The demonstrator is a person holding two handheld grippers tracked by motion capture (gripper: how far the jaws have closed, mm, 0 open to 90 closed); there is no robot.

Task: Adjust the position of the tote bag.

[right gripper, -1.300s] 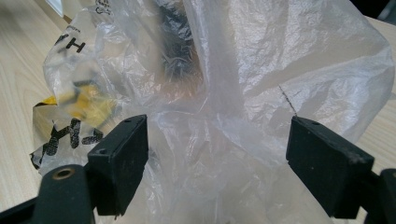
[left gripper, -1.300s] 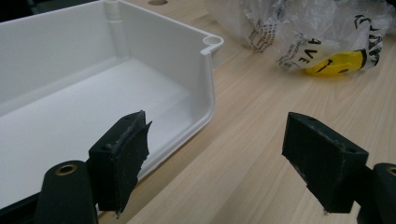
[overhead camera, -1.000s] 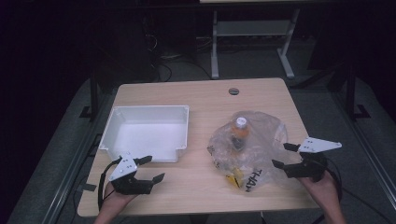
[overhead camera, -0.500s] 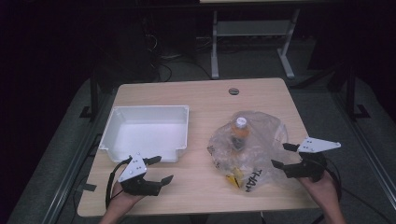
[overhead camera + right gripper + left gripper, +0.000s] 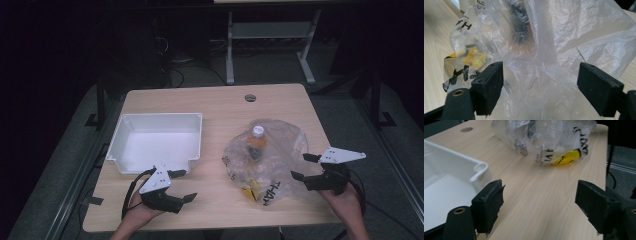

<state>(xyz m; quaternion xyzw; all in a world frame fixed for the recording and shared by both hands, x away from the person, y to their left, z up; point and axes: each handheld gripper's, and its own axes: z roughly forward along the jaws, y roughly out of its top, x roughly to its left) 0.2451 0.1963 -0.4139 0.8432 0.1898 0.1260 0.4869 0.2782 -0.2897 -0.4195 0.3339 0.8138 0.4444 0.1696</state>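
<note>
The right gripper (image 5: 306,167) is held with fingers spread wide and empty astride the clear plastic bag (image 5: 554,50), apparently for grasping, while the left gripper (image 5: 186,186), equally open and empty, is aimed at it across bare table (image 5: 544,195).

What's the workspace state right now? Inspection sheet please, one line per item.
Surface: wooden table, a round hole near the far edge.
Job's things: clear plastic bag right of centre, a bottle with orange contents inside it; printed lettering and a yellow patch at its near end.
Clutter: white tray at the left, holding nothing.
Grippers: left gripper open, above the table near the tray's near corner; right gripper open, fingers either side of the bag's edge, not closed on it.
Cables: a black one loops from the left gripper; more on the floor beyond the table.
Surroundings: dark room, grey floor, a white metal frame behind.
</note>
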